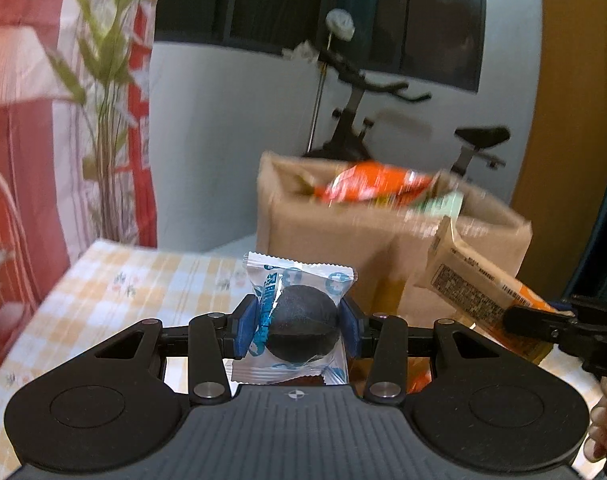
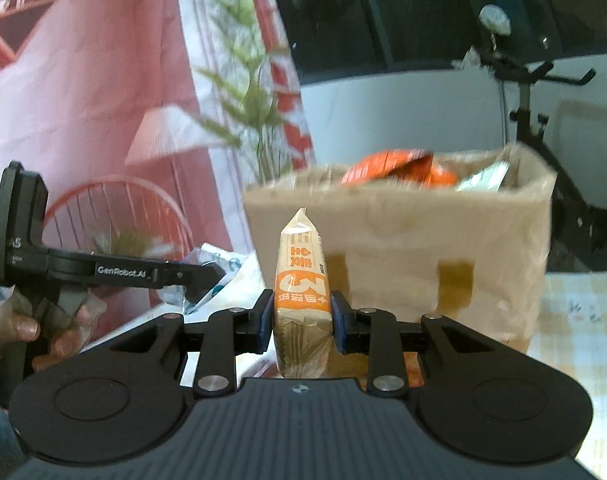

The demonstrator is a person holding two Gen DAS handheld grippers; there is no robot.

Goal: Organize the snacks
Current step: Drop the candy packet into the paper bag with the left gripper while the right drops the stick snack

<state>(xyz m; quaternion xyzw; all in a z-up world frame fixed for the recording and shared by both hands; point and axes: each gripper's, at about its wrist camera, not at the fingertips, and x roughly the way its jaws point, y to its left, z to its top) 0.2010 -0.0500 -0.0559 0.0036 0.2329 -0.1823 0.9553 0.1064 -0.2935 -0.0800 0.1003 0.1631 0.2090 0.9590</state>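
My left gripper [image 1: 299, 326] is shut on a clear blue-printed packet with a dark round snack [image 1: 303, 326] inside, held above the checked tablecloth [image 1: 115, 284]. My right gripper [image 2: 301, 320] is shut on a tan and orange snack packet [image 2: 302, 280], held upright in front of a brown paper bag [image 2: 403, 248]. The bag holds orange packets [image 2: 395, 166] and a green-white one [image 2: 483, 176]. In the left wrist view the bag [image 1: 343, 240] stands just beyond my left gripper, and the right gripper [image 1: 543, 322] with its packet [image 1: 471, 284] comes in from the right. The left gripper [image 2: 199, 280] shows at the left of the right wrist view.
A green plant [image 1: 103, 120] stands at the table's far left by a red and white curtain [image 1: 23, 120]. An exercise bike [image 1: 383, 120] stands behind the bag against a white wall. The table edge [image 1: 31, 320] runs along the left.
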